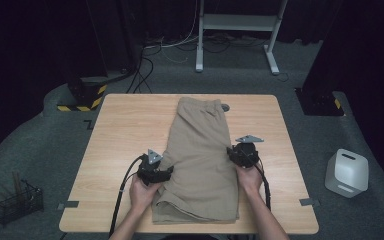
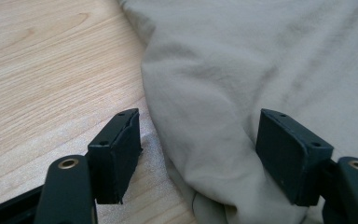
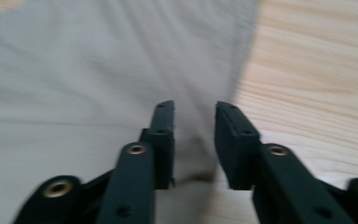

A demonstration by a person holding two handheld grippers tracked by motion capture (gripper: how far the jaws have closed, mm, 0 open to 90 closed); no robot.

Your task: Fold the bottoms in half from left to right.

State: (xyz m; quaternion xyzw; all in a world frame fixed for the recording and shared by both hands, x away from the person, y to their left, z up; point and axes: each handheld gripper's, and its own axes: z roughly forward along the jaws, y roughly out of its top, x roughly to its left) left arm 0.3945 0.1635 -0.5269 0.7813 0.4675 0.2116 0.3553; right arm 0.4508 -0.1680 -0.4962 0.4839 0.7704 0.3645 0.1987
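Khaki shorts [image 1: 198, 155] lie folded lengthwise on the wooden table [image 1: 120, 140], waistband toward the far edge and leg hems toward the person. From the high view, the left gripper [image 1: 166, 172] sits at the near left edge of the cloth, held by the left hand [image 1: 142, 192], and the right gripper [image 1: 232, 152] sits at the right edge of the cloth, a little farther up, held by the right hand [image 1: 250, 179]. A cable trails from each gripper back over the near edge of the table. Off the table, a black wire basket [image 1: 17, 202] stands on the floor to the left and a white box [image 1: 347, 172] to the right.

In the left gripper view, the jaws stand wide apart. A rumpled fold of the shorts [image 2: 242, 93] bulges between them; the cloth lies against or just beside the right-hand finger [image 2: 289, 154], while the left-hand finger [image 2: 116, 154] hangs over bare wood [image 2: 42, 70], apart from the fabric.

In the right gripper view, which is blurred, the jaws stand partly apart with a narrow gap. The edge of the shorts [image 3: 98, 70] runs into that gap, with cloth beneath the left-hand finger [image 3: 163, 140] and table wood [image 3: 317, 79] beyond the right-hand finger [image 3: 233, 144]. The pads do not press on the fabric.
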